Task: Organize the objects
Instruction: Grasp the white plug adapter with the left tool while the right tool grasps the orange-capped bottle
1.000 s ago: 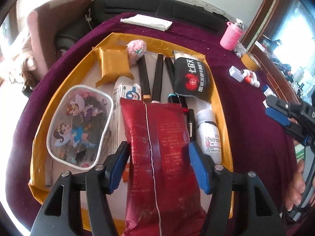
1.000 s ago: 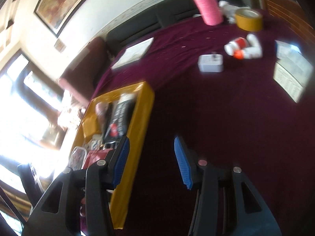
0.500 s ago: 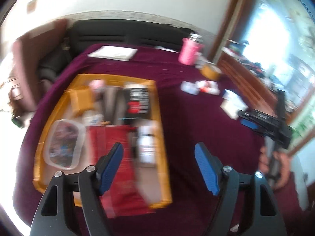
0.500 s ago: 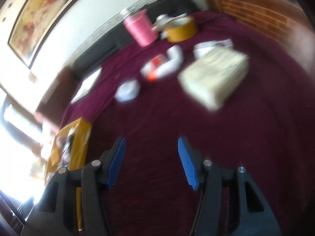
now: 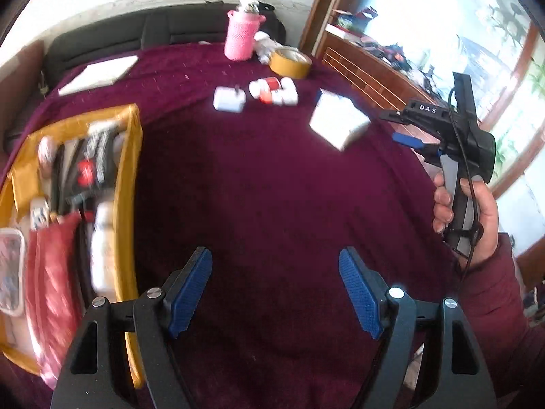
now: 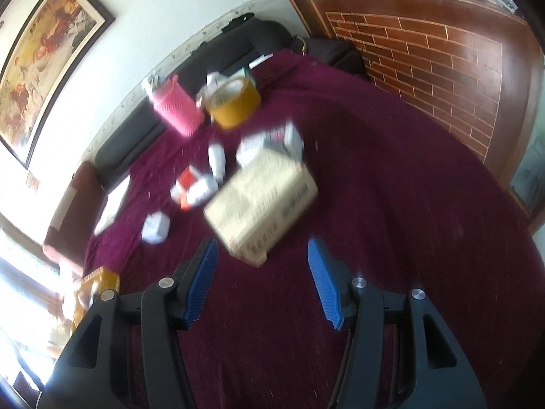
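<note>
Hovering over a bare stretch of the maroon tablecloth (image 5: pixel 272 204), the left gripper (image 5: pixel 275 293) is showing its blue pads standing wide apart with nothing between them, its jaws having just been opening; off to its left a yellow tray (image 5: pixel 131 184) is sitting on the cloth, already packed with a red packet (image 5: pixel 51 272), a white bottle (image 5: pixel 102 252), dark pens and a black sachet (image 5: pixel 87 167), all blurred; farther up the cloth a white plug adapter (image 5: pixel 229 99), a cluster of small white and red bottles (image 5: pixel 272 91), a roll of yellow tape (image 5: pixel 290 64) and a pink knitted bottle sleeve (image 5: pixel 241 35) are lying loose, well apart from the tray; a pale cardboard box (image 6: pixel 262 201) is resting just ahead of the right gripper (image 6: pixel 262 279), whose pads are also standing apart and empty, having just been opening, the box's near corner reaching toward the gap but not touching either pad; seen from the left camera, a hand (image 5: pixel 471 218) in a dark red sleeve (image 5: pixel 490 306) is gripping that right tool's handle at the right edge of the table.
</note>
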